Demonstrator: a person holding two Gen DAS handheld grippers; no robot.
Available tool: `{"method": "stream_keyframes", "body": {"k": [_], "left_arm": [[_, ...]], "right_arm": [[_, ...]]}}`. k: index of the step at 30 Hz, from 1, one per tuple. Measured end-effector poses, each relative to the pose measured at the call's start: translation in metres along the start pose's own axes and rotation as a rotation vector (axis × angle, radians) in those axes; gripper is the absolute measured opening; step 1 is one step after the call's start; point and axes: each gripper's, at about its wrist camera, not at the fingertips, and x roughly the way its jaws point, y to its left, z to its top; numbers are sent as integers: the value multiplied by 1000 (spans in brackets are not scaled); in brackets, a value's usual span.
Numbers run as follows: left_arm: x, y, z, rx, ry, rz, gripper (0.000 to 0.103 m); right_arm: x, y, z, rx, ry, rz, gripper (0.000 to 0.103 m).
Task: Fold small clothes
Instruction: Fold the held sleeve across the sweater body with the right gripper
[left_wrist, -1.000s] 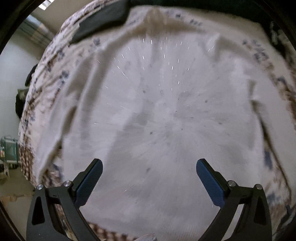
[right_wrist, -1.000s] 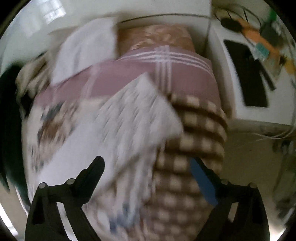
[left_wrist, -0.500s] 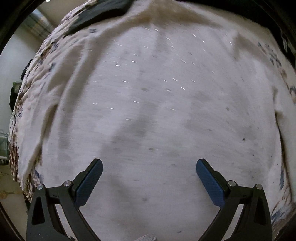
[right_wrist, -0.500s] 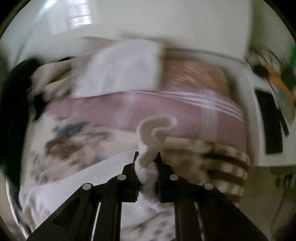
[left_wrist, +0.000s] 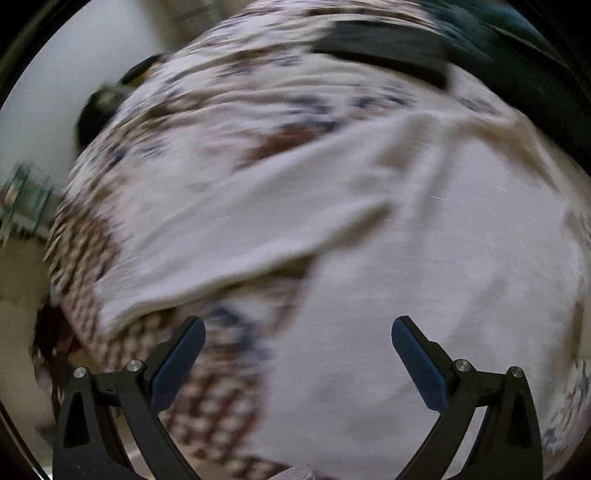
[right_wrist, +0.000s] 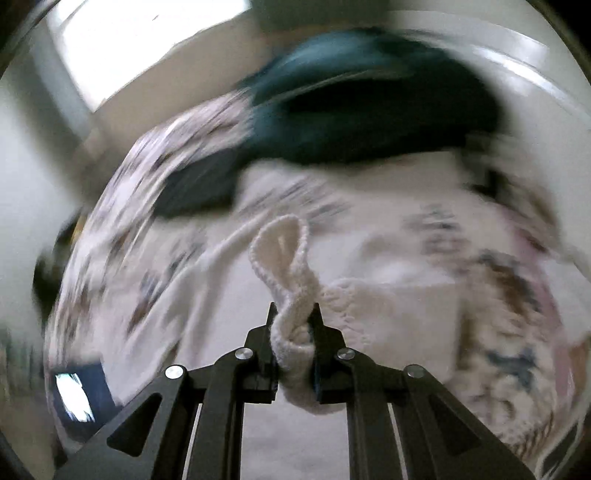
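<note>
A white knit garment (left_wrist: 424, 258) lies spread on a patterned bedspread (left_wrist: 221, 110), one sleeve reaching to the left. My left gripper (left_wrist: 297, 338) is open and empty, hovering over the garment's lower left edge. My right gripper (right_wrist: 294, 317) is shut on a bunched ribbed edge of the white garment (right_wrist: 288, 258), which loops up above the jaws; more of the garment (right_wrist: 388, 306) trails to the right behind it. Both views are blurred by motion.
A dark teal cloth (right_wrist: 354, 110) lies at the far side of the bed, also in the left wrist view (left_wrist: 517, 55). A black flat object (left_wrist: 384, 55) lies on the bedspread. A lit screen (right_wrist: 77, 397) shows at lower left. Floor lies left of the bed (left_wrist: 22, 295).
My right gripper closed on the garment's edge and has swung left with it, now facing the teal cloth. My left gripper has shifted left, so the sleeve and bedspread show.
</note>
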Motion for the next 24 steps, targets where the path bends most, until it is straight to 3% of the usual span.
{"method": "stream_keyframes", "body": {"k": [4,9,12,21,23,24], "left_arm": [[8,72,-14,-90,24,75,103],[35,130,-32,-166,93,132,103],[46,147,-40,-196,117,138,103],[62,170,-44,-255,152,126,103],[63,179,-43,-276,151,124,103],[64,188,-41,-307,147,117,103]], "right_arm": [[73,112,-78,-213,189,21,13],[130,174,-156,-340,318,-22,13],[148,176,-179,-358,363,-60,13],[170,192,-201,-401,395,-112,13],[176,195,-210,-410,444,-107,18],[179,195,-211,-384,504,-58,19]]}}
